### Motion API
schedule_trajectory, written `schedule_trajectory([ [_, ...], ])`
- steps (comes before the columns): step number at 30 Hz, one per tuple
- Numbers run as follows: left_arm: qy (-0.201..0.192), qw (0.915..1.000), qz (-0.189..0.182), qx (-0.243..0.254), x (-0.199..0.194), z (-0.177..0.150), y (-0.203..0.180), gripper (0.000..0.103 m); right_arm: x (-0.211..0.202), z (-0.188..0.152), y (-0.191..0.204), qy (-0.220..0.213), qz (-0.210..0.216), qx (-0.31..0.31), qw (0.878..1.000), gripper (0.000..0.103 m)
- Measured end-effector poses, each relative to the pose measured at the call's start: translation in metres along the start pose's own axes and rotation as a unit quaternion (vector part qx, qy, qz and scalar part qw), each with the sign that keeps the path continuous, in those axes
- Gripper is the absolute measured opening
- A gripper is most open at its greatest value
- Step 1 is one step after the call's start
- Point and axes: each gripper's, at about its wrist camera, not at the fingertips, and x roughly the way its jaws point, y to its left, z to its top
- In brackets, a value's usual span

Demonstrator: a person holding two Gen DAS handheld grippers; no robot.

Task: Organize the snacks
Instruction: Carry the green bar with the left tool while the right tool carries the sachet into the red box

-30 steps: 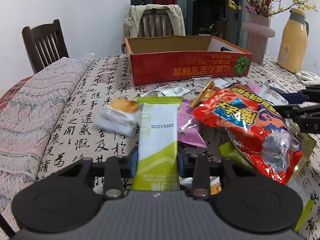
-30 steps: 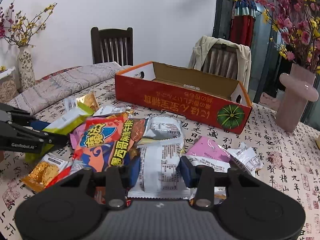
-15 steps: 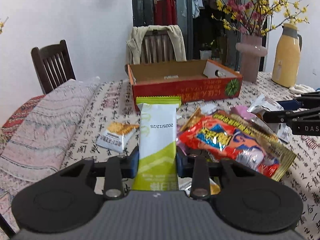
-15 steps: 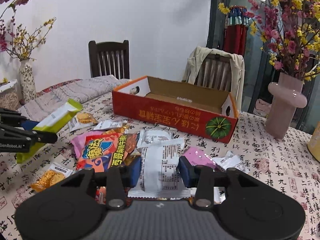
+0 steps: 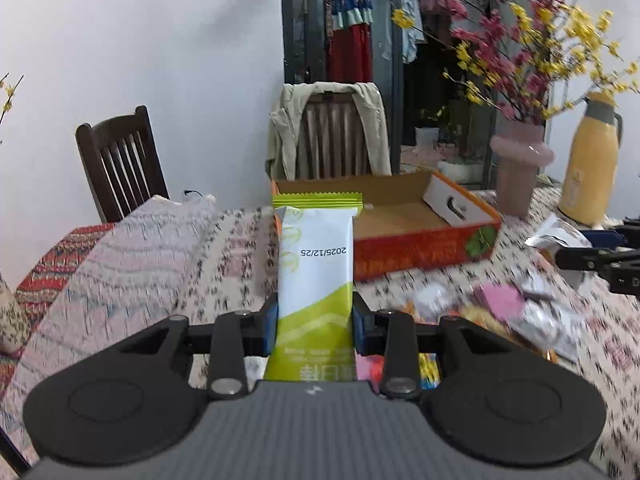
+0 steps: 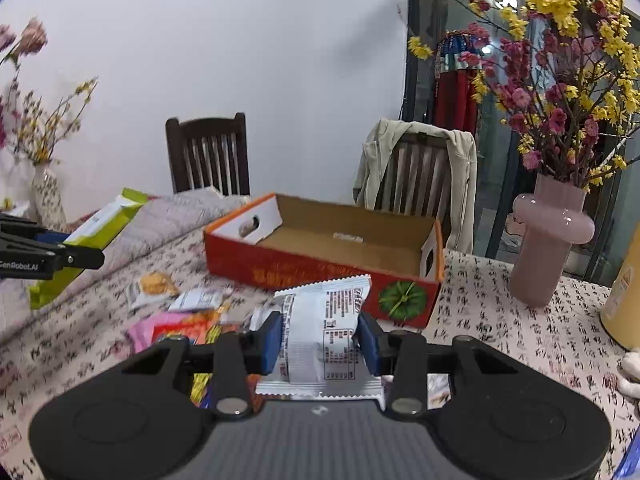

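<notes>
From my seat, the open red cardboard box sits mid-tabletop with its top clear, and nothing stands above its rim. A loose pile of snack packets covers the calligraphy-print tablecloth on its near side. Toward the right edge, a pink glass vase of flowering branches and a yellow thermos jug crowd the way. Two dark wooden chairs line the far edge.
</notes>
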Motion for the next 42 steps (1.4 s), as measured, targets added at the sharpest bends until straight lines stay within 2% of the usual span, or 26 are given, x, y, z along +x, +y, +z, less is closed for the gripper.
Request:
schedule_trajectory([
  [11, -0.004, 1.0000, 0.007, 0.002, 0.066, 0.075, -0.003, 0.035, 0.047, 0.063, -0.042, -0.008, 0.017, 0.013, 1.000, 0.040],
  [18, 0.010, 0.9998, 0.007, -0.013, 0.134, 0.121, 0.001, 0.035, 0.107, 0.100, -0.079, 0.011, 0.022, 0.051, 0.998, 0.040],
  [24, 0.042, 0.9985, 0.008, -0.035, 0.204, 0.145, 0.003, 0.035, 0.170, 0.126, -0.104, 0.028, 0.009, 0.073, 0.997, 0.040],
  [30, 0.081, 0.9950, 0.002, -0.059, 0.272, 0.152, 0.005, 0.035, 0.246, 0.137, -0.116, 0.063, -0.009, 0.088, 0.994, 0.040],
  [34, 0.109, 0.9926, 0.013, -0.051, 0.308, 0.148, 0.003, 0.035, 0.288, 0.136, -0.121, 0.091, -0.027, 0.097, 0.991, 0.040],
  [40, 0.187, 0.9799, 0.047, -0.051, 0.346, 0.128, 0.013, 0.036, 0.354, 0.123, -0.126, 0.165, -0.067, 0.106, 0.978, 0.040],
  [42, 0.197, 0.9775, 0.052, -0.056, 0.350, 0.121, 0.018, 0.039, 0.368, 0.117, -0.124, 0.183, -0.074, 0.100, 0.975, 0.040],
])
